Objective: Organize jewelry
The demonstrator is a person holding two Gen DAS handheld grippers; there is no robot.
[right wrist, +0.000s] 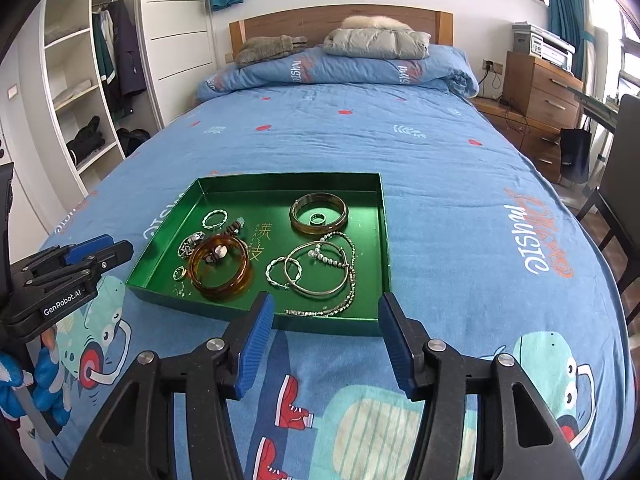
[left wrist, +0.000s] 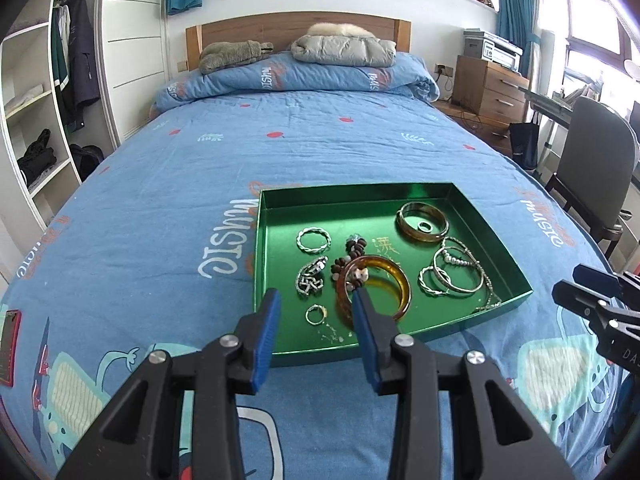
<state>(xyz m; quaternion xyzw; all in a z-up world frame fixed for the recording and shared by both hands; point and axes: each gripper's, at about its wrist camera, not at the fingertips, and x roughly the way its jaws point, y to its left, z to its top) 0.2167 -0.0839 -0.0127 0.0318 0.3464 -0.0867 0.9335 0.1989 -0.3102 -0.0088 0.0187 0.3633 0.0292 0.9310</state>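
A shallow green tray [left wrist: 352,191] [right wrist: 288,178] lies on the blue bedspread and holds all the jewelry. In it are an amber bangle [left wrist: 405,292] [right wrist: 224,293], a darker brown bangle [left wrist: 420,238] around a small ring [right wrist: 318,218], silver bangles [left wrist: 460,290], a twisted silver bracelet [left wrist: 314,230], dark beads [left wrist: 356,246], a chain necklace [right wrist: 320,313] and a small silver ring [left wrist: 308,314]. My left gripper [left wrist: 317,296] [right wrist: 116,246] hovers open over the tray's near left part, nothing between its pads. My right gripper [right wrist: 326,300] [left wrist: 568,280] is open above the tray's near edge, also empty.
A red phone [left wrist: 10,346] lies on the bedspread at the far left. A rolled duvet [left wrist: 288,76] with a folded jacket [left wrist: 344,50] sits by the headboard. A chair [left wrist: 592,160] and a wooden drawer unit [left wrist: 488,84] stand right of the bed, open shelves [left wrist: 36,100] left.
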